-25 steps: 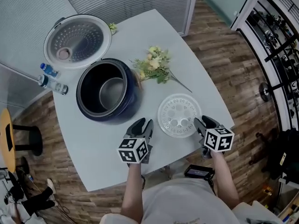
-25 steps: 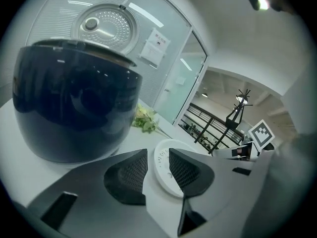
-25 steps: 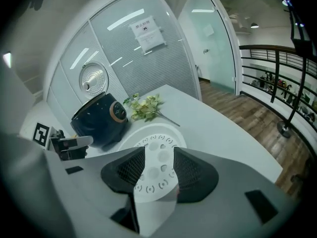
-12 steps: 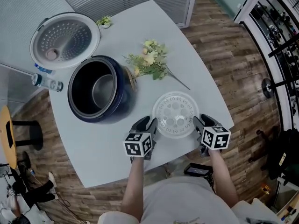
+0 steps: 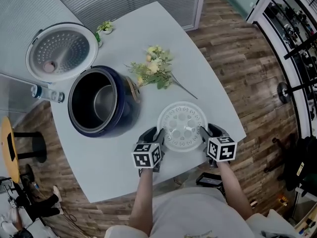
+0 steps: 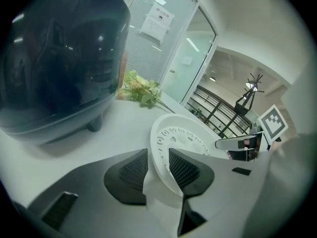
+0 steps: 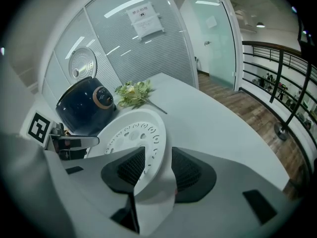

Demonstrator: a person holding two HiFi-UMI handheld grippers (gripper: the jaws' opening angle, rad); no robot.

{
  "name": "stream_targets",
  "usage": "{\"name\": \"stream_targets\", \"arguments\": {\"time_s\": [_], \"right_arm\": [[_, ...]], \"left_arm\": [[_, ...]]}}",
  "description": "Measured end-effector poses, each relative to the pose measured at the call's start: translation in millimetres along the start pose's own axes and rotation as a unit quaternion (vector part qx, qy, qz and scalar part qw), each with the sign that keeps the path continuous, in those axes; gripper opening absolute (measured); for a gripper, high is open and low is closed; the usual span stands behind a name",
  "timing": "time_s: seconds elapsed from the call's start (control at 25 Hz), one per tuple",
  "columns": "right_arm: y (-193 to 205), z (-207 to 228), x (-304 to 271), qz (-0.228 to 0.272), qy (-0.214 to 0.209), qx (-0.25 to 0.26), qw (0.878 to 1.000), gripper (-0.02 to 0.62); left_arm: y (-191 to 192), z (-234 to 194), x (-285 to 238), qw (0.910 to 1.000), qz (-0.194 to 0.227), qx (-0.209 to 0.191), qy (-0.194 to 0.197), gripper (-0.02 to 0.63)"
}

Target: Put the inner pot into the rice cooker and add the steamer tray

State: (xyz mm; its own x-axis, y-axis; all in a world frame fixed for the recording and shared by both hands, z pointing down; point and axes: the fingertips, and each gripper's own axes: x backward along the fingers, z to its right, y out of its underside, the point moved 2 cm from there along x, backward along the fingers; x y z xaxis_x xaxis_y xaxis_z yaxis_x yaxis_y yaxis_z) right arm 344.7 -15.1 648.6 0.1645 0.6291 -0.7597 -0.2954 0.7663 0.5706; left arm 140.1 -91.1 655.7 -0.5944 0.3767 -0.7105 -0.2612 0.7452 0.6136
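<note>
The white perforated steamer tray (image 5: 182, 125) lies flat on the pale table (image 5: 208, 78), near its front edge. My left gripper (image 5: 154, 134) straddles the tray's left rim (image 6: 159, 155), one pad on each side of it, the jaws open. At the opposite rim (image 7: 148, 157) my right gripper (image 5: 207, 131) stands the same way, with table showing in the gap beside the rim. The dark blue rice cooker (image 5: 101, 100) sits open to the left, the metal inner pot (image 5: 105, 99) inside it. Its body also fills the left gripper view (image 6: 59, 63).
The cooker's raised lid (image 5: 62, 51) is at the back left. A bunch of artificial flowers (image 5: 151, 68) lies behind the tray. A water bottle (image 5: 47, 93) lies at the table's left edge, a small plant (image 5: 105, 27) at the far edge. Wooden floor surrounds the table.
Both grippers have come down and inward from beside the tray, so that their jaws now sit over its left and right rims. The tray has not moved on the table.
</note>
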Motion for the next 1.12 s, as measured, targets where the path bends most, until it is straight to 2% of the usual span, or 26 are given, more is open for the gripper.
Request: {"name": "stream_targets", "arguments": {"time_s": [0.16, 0.28, 0.32, 0.4, 0.44, 1.12], "right_arm": [[-1, 3, -3, -0.003, 0.016, 0.019, 1.0, 0.175], [-1, 3, -5, -0.001, 0.008, 0.016, 1.0, 0.174], [-2, 2, -6, -0.002, 0.001, 0.016, 1.0, 0.165], [-2, -1, -7, -0.003, -0.009, 0.013, 1.0, 0.107], [-3, -2, -7, -0.004, -0.011, 0.011, 1.0, 0.103], [-13, -8, 3, 0.009, -0.031, 0.001, 0.999, 0.092]], "left_arm": [[-2, -3, -5, 1.0, -0.003, -0.003, -0.004, 0.133], [-1, -2, -9, 1.0, -0.009, -0.003, 0.001, 0.132], [-1, -2, -10, 0.9999, -0.01, -0.005, 0.002, 0.127], [-1, -1, -12, 0.9999, -0.012, -0.009, 0.001, 0.106], [-2, 0, -12, 0.9999, -0.013, -0.011, -0.001, 0.1], [-11, 2, 1, 1.0, -0.002, 0.0, 0.002, 0.089]]}}
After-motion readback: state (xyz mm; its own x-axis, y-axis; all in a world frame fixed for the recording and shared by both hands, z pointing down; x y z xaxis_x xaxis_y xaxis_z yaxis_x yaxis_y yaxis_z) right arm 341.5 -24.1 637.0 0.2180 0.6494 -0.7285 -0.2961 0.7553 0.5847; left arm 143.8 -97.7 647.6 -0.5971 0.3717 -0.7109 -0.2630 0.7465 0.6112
